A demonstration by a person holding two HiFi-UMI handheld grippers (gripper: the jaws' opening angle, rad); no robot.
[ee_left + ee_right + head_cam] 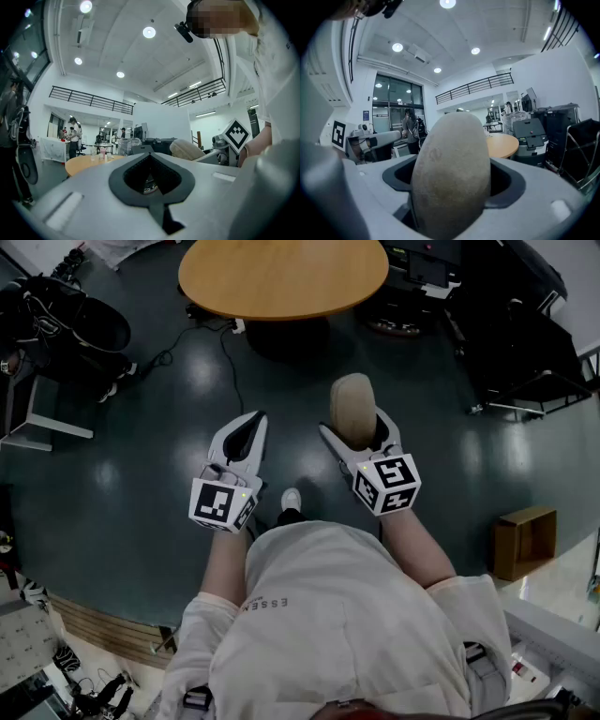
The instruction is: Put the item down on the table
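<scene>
Currently gripping potato-like item (352,395) upright in right gripper (352,423), ready for table (281,277) ahead; left gripper (251,423) closed, empty, aside.

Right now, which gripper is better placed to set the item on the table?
Right. The right gripper grips the tan oval item, aimed toward the round table ahead; the left gripper is shut and empty.
</scene>
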